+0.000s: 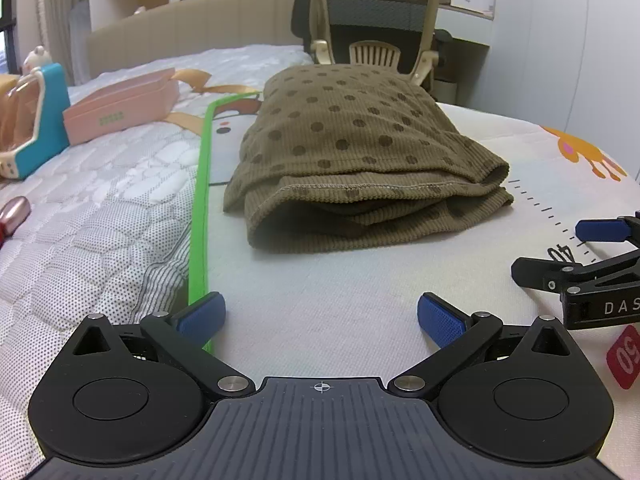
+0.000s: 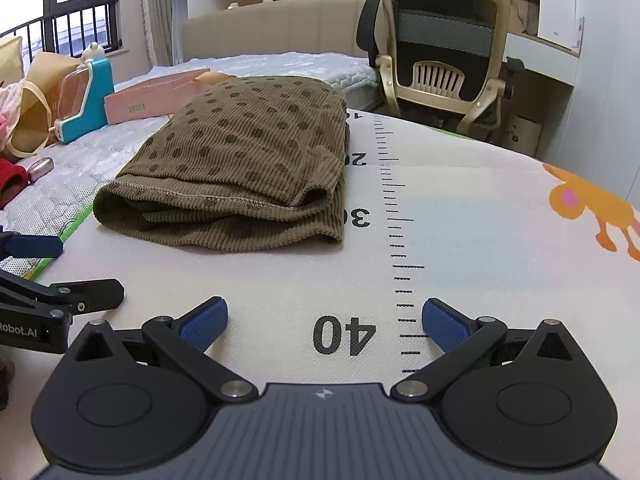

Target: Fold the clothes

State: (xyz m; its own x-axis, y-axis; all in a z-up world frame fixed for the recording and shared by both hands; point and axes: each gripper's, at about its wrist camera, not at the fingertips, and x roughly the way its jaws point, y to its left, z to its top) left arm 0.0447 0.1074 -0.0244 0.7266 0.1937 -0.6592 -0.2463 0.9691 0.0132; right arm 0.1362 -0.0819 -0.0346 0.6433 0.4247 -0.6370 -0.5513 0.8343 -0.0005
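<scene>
Left wrist view: the left gripper (image 1: 320, 316) hangs low over the white mat (image 1: 320, 280), its two blue pads spread wide with nothing between them.
Right wrist view: the right gripper (image 2: 324, 318) is also low over the mat (image 2: 460, 240), pads spread wide and empty, with the printed number 40 between them.
Garment: a brown cloth with dark dots (image 1: 352, 148) lies folded in several layers on the mat, its stitched hem facing the grippers; in the right view the same garment (image 2: 244, 160) sits ahead and a little to the left of the gripper.
Gap to the garment: both grippers are apart from the garment, on its near side, and touch no cloth.
Ruler print: a black scale with numbers (image 2: 394, 220) runs along the mat just beside the garment's right edge; the digits 20 and 30 are partly under the cloth edge.
Green border: the green edge of the mat (image 1: 200, 208) runs to the left of the garment.
Pink box: a flat pink box (image 1: 120, 108) lies on the quilted bed cover, left of the garment and further back.
Blue toy: a blue and white plastic thing (image 1: 36, 120) stands left of the pink box; I cannot tell what it is exactly.
Chair: an office chair with a beige frame (image 1: 376, 24) stands behind the garment, past the bed edge.
Giraffe print: an orange animal figure (image 2: 592, 204) is printed on the mat well to the right of the garment.
</scene>
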